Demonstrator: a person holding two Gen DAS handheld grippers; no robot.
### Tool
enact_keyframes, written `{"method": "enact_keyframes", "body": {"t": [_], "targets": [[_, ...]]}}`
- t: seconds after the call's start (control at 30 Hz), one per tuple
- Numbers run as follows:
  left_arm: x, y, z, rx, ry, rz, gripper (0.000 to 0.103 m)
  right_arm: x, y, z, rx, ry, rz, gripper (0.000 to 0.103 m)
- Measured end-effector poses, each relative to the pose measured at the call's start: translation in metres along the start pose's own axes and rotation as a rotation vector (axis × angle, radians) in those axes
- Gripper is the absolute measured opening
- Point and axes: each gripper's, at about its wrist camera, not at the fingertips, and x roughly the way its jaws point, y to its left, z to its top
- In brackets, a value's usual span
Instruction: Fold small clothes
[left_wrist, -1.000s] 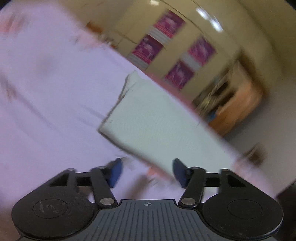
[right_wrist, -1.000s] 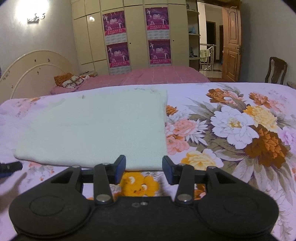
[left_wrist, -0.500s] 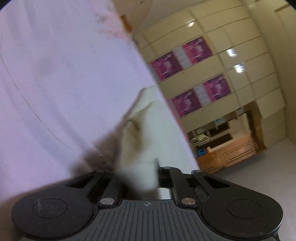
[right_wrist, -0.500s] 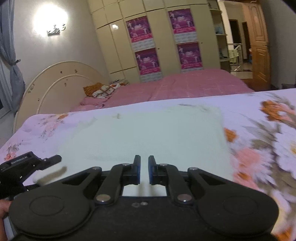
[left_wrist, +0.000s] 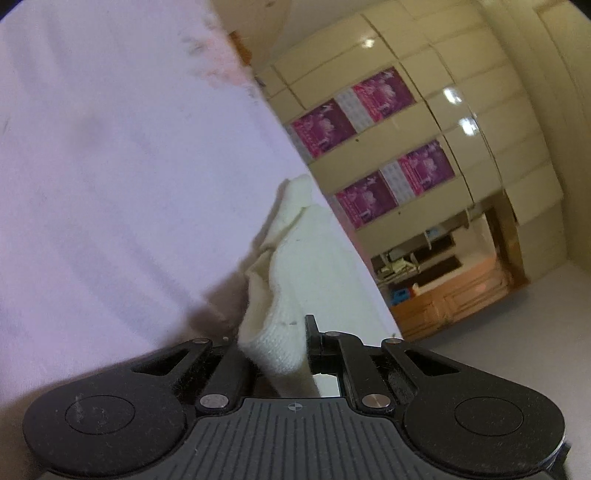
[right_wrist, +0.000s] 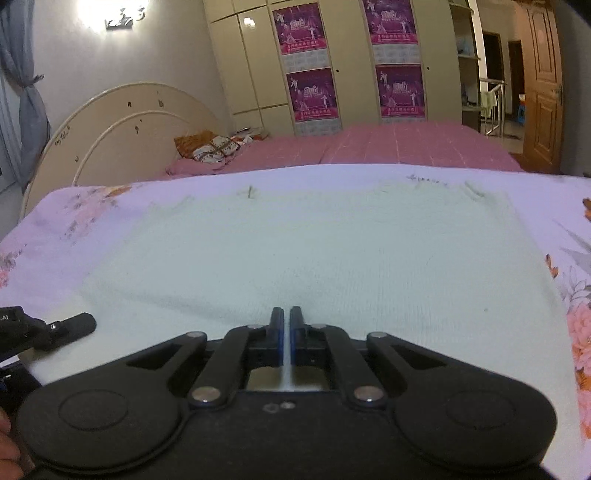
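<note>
Two sets of tongs are clamped on one pale knitted garment (right_wrist: 317, 254), each along its near edge. The left tongs (left_wrist: 275, 341) are closed on a bunched corner, the cloth gathered and lifted between the pads so that the layers come up together. The right tongs (right_wrist: 286, 325) are pinched tight on the near hem, only a thin sliver of fabric showing between them. Spacing of the two grips lets the edge be carried level. The garment is spread flat on the floral bedspread (right_wrist: 576, 236), its far edge near a pink bed (right_wrist: 406, 147). Beyond, a cupboard wall with purple posters (right_wrist: 314, 94) is seen. A fold away from the holder looks likely next.
</note>
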Motion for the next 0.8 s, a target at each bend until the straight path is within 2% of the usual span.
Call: {"method": "enact_keyframes", "body": {"t": [0.07, 0.27, 0.3, 0.37, 0.47, 0.63, 0.7, 0.77, 0.8], "targets": [[0.001, -0.018, 0.006, 0.049, -0.001, -0.019, 0.007, 0.0, 0.001, -0.001, 0.006, -0.001, -0.003, 0.002], [0.011, -0.12, 0.025, 0.429, 0.059, -0.019, 0.007, -0.003, -0.012, 0.006, 0.126, -0.004, 0.04, 0.003], [0.013, -0.135, 0.028, 0.477, 0.074, -0.031, 0.007, -0.011, -0.017, 0.006, 0.17, -0.046, 0.058, 0.01], [0.026, -0.166, 0.027, 0.577, 0.105, -0.052, 0.007, -0.035, -0.035, 0.006, 0.273, -0.152, 0.073, 0.017], [0.039, -0.203, 0.022, 0.677, 0.156, -0.086, 0.007, -0.063, -0.07, 0.006, 0.43, -0.225, 0.102, 0.017], [0.07, -0.249, -0.011, 0.803, 0.303, -0.118, 0.007, -0.103, -0.126, 0.001, 0.575, -0.284, 0.119, 0.027], [0.085, -0.262, -0.032, 0.843, 0.38, -0.135, 0.007, -0.115, -0.145, -0.005, 0.622, -0.298, 0.115, 0.045], [0.09, -0.27, -0.057, 0.869, 0.507, -0.138, 0.007, -0.123, -0.16, -0.014, 0.657, -0.304, 0.11, 0.051], [0.092, -0.274, -0.065, 0.898, 0.541, -0.13, 0.01, -0.125, -0.166, -0.018, 0.672, -0.3, 0.102, 0.052]]}}
